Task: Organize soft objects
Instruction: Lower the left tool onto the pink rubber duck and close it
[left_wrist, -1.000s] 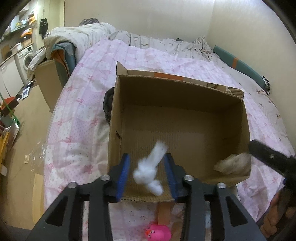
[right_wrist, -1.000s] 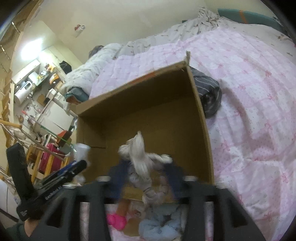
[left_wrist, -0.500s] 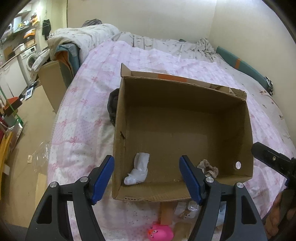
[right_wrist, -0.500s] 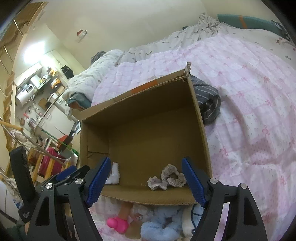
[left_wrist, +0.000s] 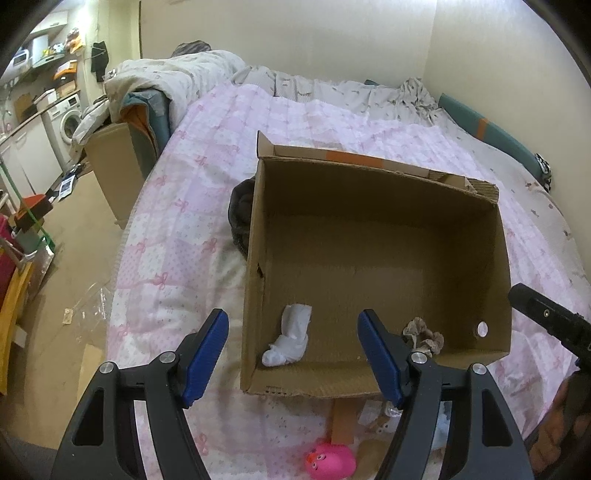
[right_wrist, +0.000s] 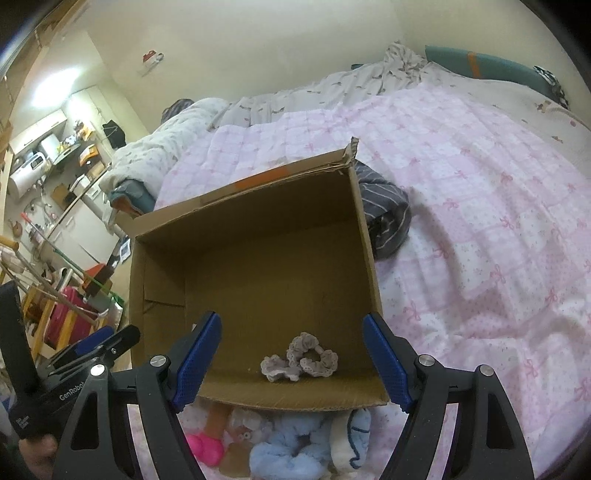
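Left gripper (left_wrist: 293, 354) and right gripper (right_wrist: 291, 363): jaws have just been opening and stand spread, nothing between them. The white sock (left_wrist: 290, 339) and grey scrunchie (right_wrist: 301, 358) lie apart inside the cardboard box (left_wrist: 369, 173) on the bed (left_wrist: 177, 229).

A box (left_wrist: 373, 229) sits on the bed (left_wrist: 177, 229). In the box, a sock (left_wrist: 290, 341) lies near the front left corner, and a scrunchie (right_wrist: 301, 358) lies to its right, by the front wall. Some folded cloth (right_wrist: 388, 221) lies on the bed, touching the box's far side. In front of the box lie a toy duck (left_wrist: 330, 458) and a fluffy scrunchie (right_wrist: 291, 446).
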